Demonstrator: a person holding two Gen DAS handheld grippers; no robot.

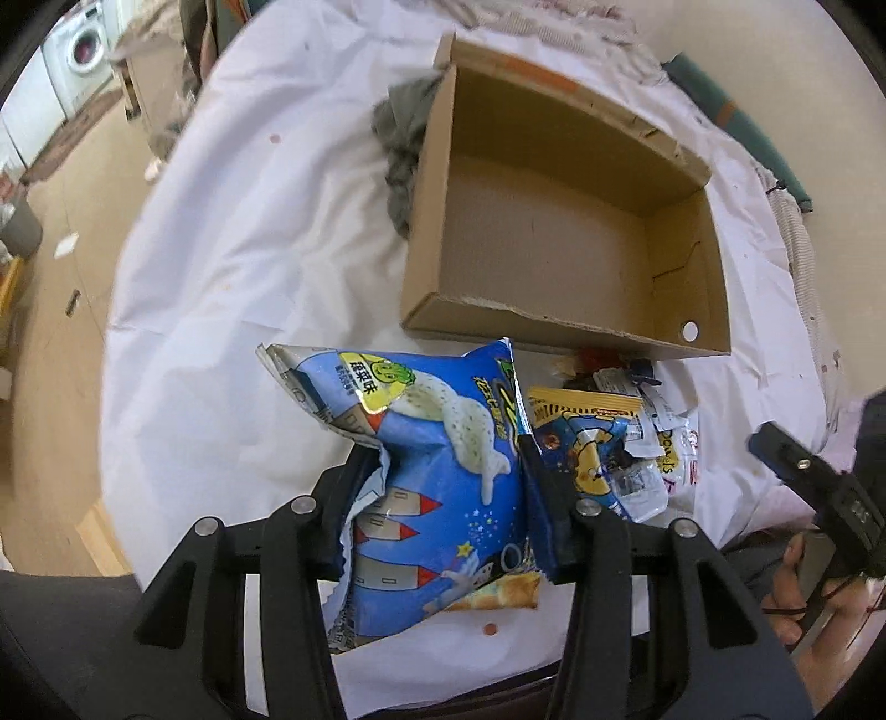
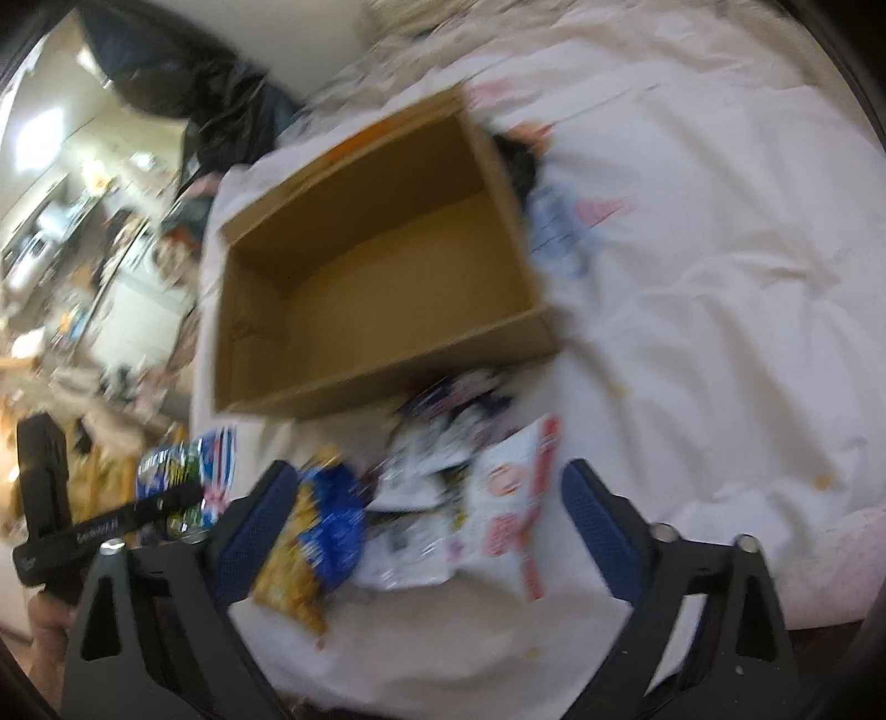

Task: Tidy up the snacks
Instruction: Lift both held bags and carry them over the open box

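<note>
Left gripper point(image 1: 443, 471) clamps a blue snack bag point(image 1: 437, 487), lifted over the tabletop's point(image 1: 249, 232) near edge, just short of the empty cardboard box point(image 1: 559, 221). Right gripper point(image 2: 426, 526) jaws wide, nothing pinched, over the loose snack pile point(image 2: 443, 498) between box and near edge. White cloth left and right of the box is bare; a grey rag point(image 1: 401, 149) touches its far-left wall.

White sheet point(image 1: 266, 232) over the surface, grey cloth point(image 1: 401, 149) bunched on it; washing machine point(image 1: 83, 50) on wooden floor point(image 1: 61, 310).
</note>
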